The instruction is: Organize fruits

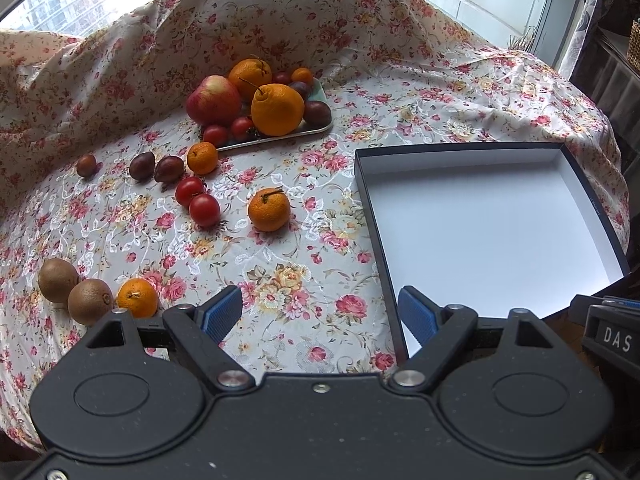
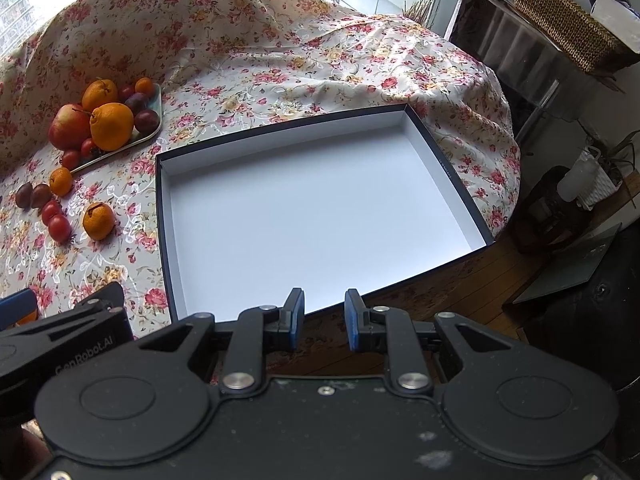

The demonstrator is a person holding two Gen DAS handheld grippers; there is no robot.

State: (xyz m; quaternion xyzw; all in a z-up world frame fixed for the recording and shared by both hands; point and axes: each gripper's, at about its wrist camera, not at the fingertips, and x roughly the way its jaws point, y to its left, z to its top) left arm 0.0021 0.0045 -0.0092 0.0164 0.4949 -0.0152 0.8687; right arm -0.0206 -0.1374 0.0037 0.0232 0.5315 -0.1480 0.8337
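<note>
Two black grippers with blue finger pads hover low at the near edge of a table draped in a floral tablecloth (image 1: 304,240). Held over the cloth, the left gripper (image 1: 320,312) has its fingers spread wide and grasps nothing; the right gripper (image 2: 325,318) is parted only narrowly and is also empty, just beside the near rim of the shallow dark-walled, white-lined cardboard box (image 2: 168,240). Loose on the cloth left of the box lie two brown kiwis (image 1: 76,290), small orange mandarins (image 1: 269,209), red cherry tomatoes (image 1: 198,202) and dark plums (image 1: 156,167). Behind them, a pale green rectangular tray (image 1: 320,126) holds a red apple (image 1: 213,100), large oranges (image 1: 277,109) and more small fruit.
</note>
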